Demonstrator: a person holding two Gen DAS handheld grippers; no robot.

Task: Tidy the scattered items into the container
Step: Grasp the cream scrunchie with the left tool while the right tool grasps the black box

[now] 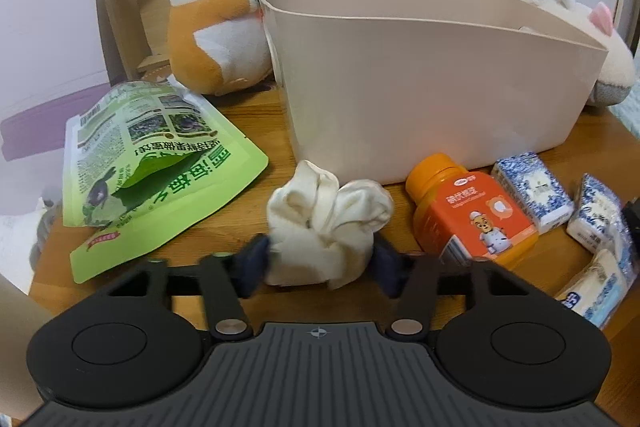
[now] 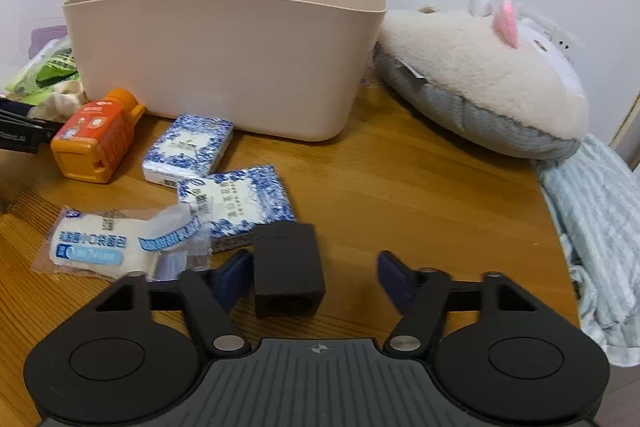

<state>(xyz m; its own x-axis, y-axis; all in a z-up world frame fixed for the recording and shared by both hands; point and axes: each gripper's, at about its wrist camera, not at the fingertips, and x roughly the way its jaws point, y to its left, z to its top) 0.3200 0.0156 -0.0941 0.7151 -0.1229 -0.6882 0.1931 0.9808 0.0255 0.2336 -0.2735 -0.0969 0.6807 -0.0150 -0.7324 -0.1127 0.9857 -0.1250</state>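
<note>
On the wooden table, a crumpled white cloth bundle (image 1: 324, 223) sits between the fingers of my left gripper (image 1: 320, 263), and both dark pads press its sides. Just behind it stands the beige container (image 1: 400, 87). My right gripper (image 2: 316, 279) is open around a small black box (image 2: 288, 271). The left pad is against the box and the right pad stands well clear of it. An orange bottle (image 2: 96, 139) lies on its side, near two blue-patterned tissue packs (image 2: 188, 147) and a plastic-wrapped white pack (image 2: 104, 247).
A green pouch (image 1: 152, 163) lies flat left of the container. An orange hamster plush (image 1: 220, 19) stands behind it, and a white plush (image 2: 480, 79) rests at the container's right. A striped cloth (image 2: 592, 227) hangs over the table's right edge.
</note>
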